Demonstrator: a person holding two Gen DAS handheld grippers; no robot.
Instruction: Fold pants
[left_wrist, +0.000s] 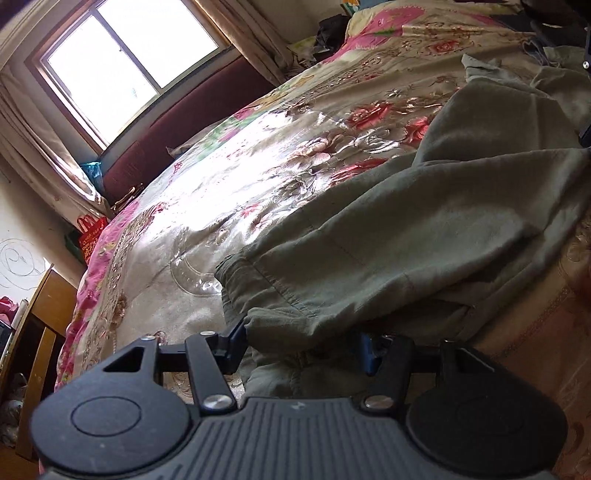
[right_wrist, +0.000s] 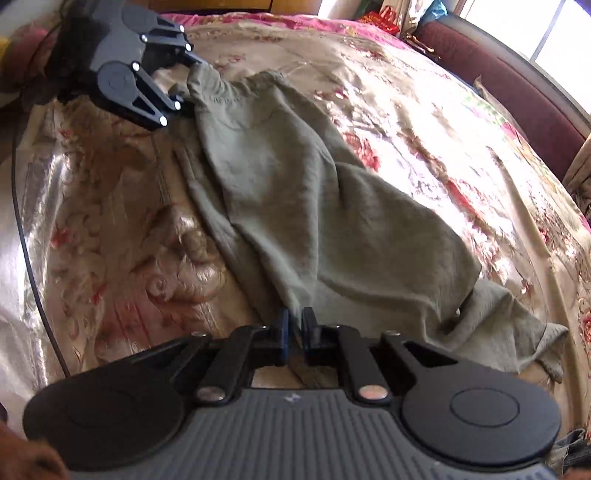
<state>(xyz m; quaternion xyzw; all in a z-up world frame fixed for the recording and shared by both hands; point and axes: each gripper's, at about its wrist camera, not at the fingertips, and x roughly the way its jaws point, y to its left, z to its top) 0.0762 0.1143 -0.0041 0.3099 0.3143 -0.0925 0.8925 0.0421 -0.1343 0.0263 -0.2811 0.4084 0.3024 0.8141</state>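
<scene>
Olive-green pants (right_wrist: 295, 206) lie stretched across a shiny floral bedspread (right_wrist: 110, 221). My right gripper (right_wrist: 294, 325) is shut on the pants' near end, fabric pinched between the fingers. My left gripper (right_wrist: 183, 83) shows at the far top left of the right wrist view, at the hem of a pant leg. In the left wrist view the left gripper (left_wrist: 303, 343) has its fingers wide apart with the pants' hem (left_wrist: 280, 302) bunched between them. The pants (left_wrist: 424, 229) run away to the upper right.
The bedspread (left_wrist: 207, 206) covers the bed. A dark red headboard (left_wrist: 177, 129) and a curtained window (left_wrist: 122, 66) stand beyond it. A wooden chair (left_wrist: 40, 332) is at the left. Dark clothes (left_wrist: 332, 29) lie piled at the far end.
</scene>
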